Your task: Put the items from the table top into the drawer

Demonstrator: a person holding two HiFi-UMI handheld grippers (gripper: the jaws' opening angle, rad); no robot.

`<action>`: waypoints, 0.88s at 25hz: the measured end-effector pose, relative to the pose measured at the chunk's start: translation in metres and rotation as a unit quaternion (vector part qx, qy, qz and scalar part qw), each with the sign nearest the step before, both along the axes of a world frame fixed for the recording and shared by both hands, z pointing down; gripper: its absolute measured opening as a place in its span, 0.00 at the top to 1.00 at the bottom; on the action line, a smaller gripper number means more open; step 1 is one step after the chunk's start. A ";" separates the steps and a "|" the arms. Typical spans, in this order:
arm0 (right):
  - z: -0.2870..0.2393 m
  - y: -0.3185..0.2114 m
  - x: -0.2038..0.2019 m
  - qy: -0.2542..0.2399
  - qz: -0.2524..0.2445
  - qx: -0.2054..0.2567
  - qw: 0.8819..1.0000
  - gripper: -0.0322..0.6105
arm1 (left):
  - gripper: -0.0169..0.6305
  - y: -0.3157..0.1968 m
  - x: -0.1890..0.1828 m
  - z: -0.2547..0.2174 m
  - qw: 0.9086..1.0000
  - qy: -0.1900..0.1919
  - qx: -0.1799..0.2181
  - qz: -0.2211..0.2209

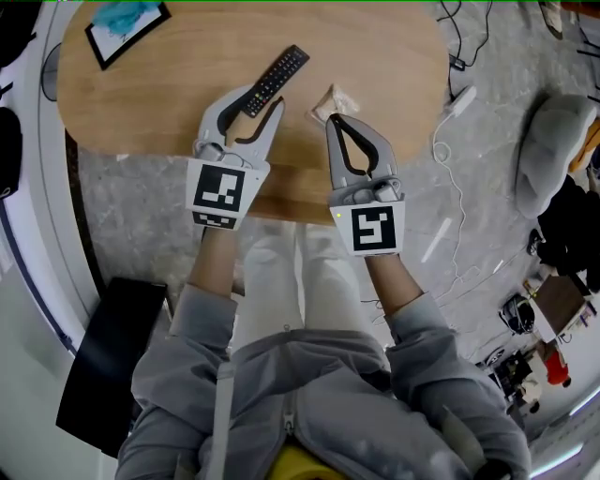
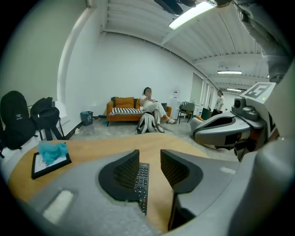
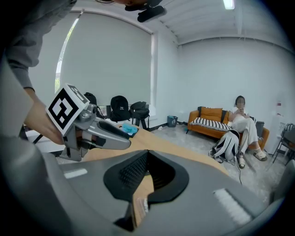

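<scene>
A black remote control [image 1: 277, 77] lies on the oval wooden table [image 1: 141, 103], and a small pale packet [image 1: 335, 100] lies to its right. My left gripper [image 1: 262, 97] hangs over the near end of the remote, open, with nothing pressed between its pads. In the left gripper view the remote [image 2: 142, 182] shows through the gap of the left gripper [image 2: 150, 159]. My right gripper [image 1: 333, 120] is shut and empty, its tips just short of the packet. In the right gripper view the right gripper [image 3: 147, 154] has its tips touching.
A black frame with a teal cloth [image 1: 127, 23] on it lies at the table's far left. A black box [image 1: 112, 347] stands on the floor at the left. Cables [image 1: 450, 178] trail over the floor at the right. A person [image 2: 150, 103] sits on an orange sofa far off.
</scene>
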State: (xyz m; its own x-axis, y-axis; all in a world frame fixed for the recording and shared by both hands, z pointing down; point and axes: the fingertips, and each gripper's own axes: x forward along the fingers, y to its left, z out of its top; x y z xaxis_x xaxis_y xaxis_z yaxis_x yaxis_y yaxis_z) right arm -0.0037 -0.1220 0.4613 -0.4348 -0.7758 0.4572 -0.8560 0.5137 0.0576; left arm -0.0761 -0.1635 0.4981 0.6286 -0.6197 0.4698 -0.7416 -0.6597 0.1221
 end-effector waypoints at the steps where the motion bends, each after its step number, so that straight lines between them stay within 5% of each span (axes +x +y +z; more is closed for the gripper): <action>1: 0.004 0.001 0.000 0.002 0.000 -0.004 1.000 0.95 | 0.74 0.000 0.000 0.007 1.000 -0.006 -0.005 0.003; 11: 0.045 0.005 0.004 0.005 0.015 -0.056 0.998 0.95 | 0.68 -0.004 0.003 0.078 0.996 -0.048 -0.079 0.018; 22: 0.081 -0.007 0.002 0.011 0.004 -0.086 0.996 0.95 | 0.58 -0.007 0.008 0.148 0.980 -0.109 -0.161 0.047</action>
